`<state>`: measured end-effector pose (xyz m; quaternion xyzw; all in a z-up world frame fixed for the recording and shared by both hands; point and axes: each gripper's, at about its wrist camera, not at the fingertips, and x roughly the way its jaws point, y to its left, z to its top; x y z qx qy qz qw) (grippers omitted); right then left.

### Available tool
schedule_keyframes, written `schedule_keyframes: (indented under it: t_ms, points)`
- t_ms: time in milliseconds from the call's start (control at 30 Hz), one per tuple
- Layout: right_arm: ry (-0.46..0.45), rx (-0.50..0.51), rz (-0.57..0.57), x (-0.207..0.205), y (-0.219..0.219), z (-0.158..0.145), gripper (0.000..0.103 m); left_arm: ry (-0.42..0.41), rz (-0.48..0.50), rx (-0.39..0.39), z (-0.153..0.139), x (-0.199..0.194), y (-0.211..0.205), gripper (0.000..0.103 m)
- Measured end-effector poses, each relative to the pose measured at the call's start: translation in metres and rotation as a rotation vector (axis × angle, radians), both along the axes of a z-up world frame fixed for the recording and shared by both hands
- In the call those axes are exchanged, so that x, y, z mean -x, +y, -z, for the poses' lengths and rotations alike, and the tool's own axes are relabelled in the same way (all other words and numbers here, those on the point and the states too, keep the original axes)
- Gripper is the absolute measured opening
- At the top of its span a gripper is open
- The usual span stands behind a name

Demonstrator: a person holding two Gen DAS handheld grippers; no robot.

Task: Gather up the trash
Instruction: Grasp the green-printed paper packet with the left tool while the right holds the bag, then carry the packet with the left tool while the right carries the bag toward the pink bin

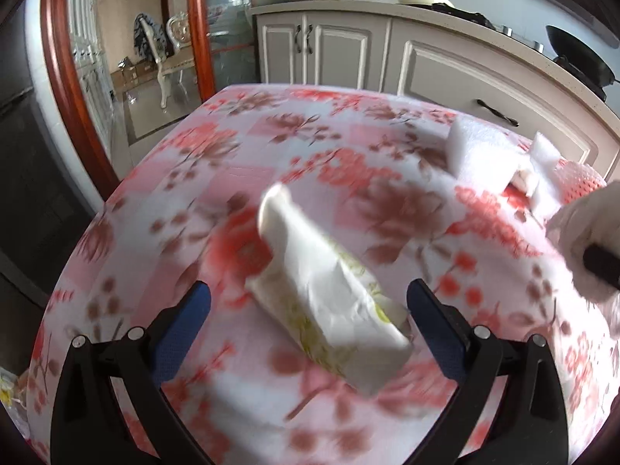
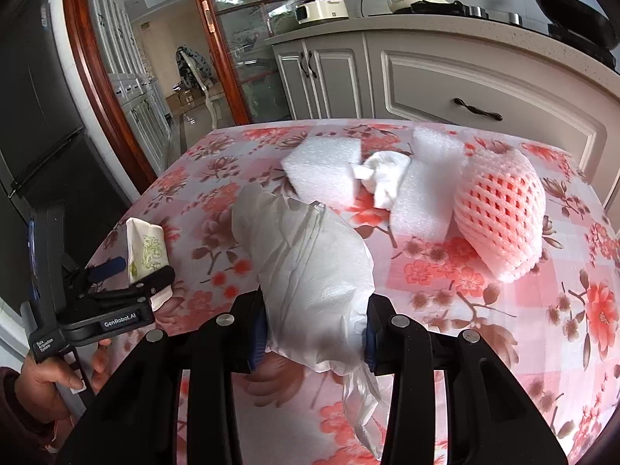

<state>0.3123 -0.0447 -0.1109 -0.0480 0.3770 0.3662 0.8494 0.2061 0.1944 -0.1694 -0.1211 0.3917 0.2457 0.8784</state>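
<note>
A white tissue pack with a green print (image 1: pixel 329 290) lies on the floral tablecloth between the open fingers of my left gripper (image 1: pixel 308 298). The jaws stand wide on either side of it, not touching. It also shows in the right wrist view (image 2: pixel 145 250), at the left table edge, with the left gripper (image 2: pixel 128 271) around it. My right gripper (image 2: pixel 314 333) is shut on a crumpled white plastic bag (image 2: pixel 310 263) and holds it above the table. White foam pieces (image 2: pixel 325 170), a wadded tissue (image 2: pixel 383 178) and a pink foam fruit net (image 2: pixel 500 209) lie further back.
The table (image 1: pixel 348 131) has a floral cloth and its far edge is close to white kitchen cabinets (image 2: pixel 445 77). A dark fridge (image 2: pixel 35 116) stands at the left. A wooden glass door (image 2: pixel 240 58) leads to another room. The foam pieces (image 1: pixel 484 155) also show at the right in the left wrist view.
</note>
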Motion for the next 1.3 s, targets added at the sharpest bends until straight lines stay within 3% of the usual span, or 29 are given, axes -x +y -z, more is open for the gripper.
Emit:
schedule_keyframes:
  t_ms: [300, 367, 600, 633, 667, 700, 733, 1300]
  points:
    - [-0.047, 0.037, -0.034, 0.037, 0.020, -0.007, 0.038, -0.074, 0.020, 0.009, -0.008, 0.013, 0.015, 0.086]
    - [-0.056, 0.045, -0.024, 0.043, 0.018, -0.009, 0.038, -0.080, 0.031, 0.037, -0.007, 0.009, 0.020, 0.066]
    - [-0.055, 0.048, 0.015, 0.057, 0.005, -0.013, 0.038, -0.073, 0.105, 0.062, -0.004, 0.017, 0.008, 0.055]
    - [-0.053, 0.048, 0.016, 0.058, 0.004, -0.013, 0.038, -0.080, 0.123, 0.063, -0.005, 0.021, 0.004, 0.051]
    - [-0.053, 0.048, 0.017, 0.061, 0.003, -0.013, 0.038, -0.085, 0.143, 0.063, -0.005, 0.024, 0.001, 0.035]
    - [-0.054, 0.047, 0.016, 0.063, 0.002, -0.013, 0.038, -0.084, 0.157, 0.054, -0.005, 0.027, -0.002, 0.034]
    - [-0.054, 0.047, 0.014, 0.064, 0.002, -0.013, 0.038, -0.088, 0.168, 0.050, -0.006, 0.029, -0.005, 0.027]
    - [-0.103, 0.024, 0.039, 0.094, -0.020, -0.022, 0.038, -0.226, 0.316, -0.047, -0.044, 0.066, -0.058, 0.025]
